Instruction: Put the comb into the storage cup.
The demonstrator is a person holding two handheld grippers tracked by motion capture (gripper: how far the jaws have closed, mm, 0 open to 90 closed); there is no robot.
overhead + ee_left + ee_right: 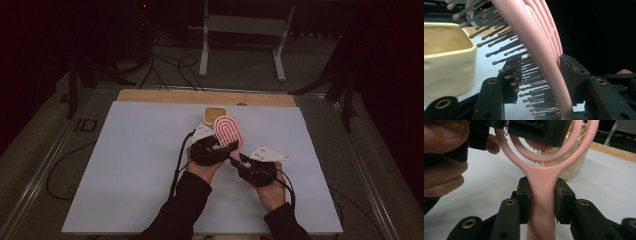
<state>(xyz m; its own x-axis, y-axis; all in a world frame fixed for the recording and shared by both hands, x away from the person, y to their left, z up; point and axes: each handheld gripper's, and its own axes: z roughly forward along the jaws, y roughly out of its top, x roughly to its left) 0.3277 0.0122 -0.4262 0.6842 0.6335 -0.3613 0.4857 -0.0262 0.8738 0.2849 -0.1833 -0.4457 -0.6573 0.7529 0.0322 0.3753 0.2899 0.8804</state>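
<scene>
Up above the white sheet-covered surface (140, 165), held by both tools at once: a pink plastic hairbrush with a looped, open-work oval head and dark ball-tipped bristles (229, 131). Lifted clear of the surface, head pointing away from the person, handle towards them.

Left gripper (220, 149) clamped across the brush head. Seen along its own view, one serrated black finger (569, 75) pressed on the smooth pink back (534, 37), the other finger (510, 82) buried among the bristles (499, 50) on the far face. Closed on the head, then, with the brush standing edge-on between them.

Right gripper (240, 159) closed on the handle. From its own view, both black fingers (524, 197) tight against the sides of the narrow pink handle (542, 195), just below where it widens into the rings of the head. Left hand (441, 170) close by at the upper left of that view, wrapped round its tool.

Just beyond the brush head, resting on the surface near its far edge: a squat cream-yellow cup with rounded square walls (215, 114), open top upward. Same cup large at the left of the left gripper view (446, 60), bristle tips near its rim, touching or not hard to tell. Behind the head in the right gripper view (576, 162) as well.

Past the far edge, a strip of bare wooden board (165, 96).
</scene>
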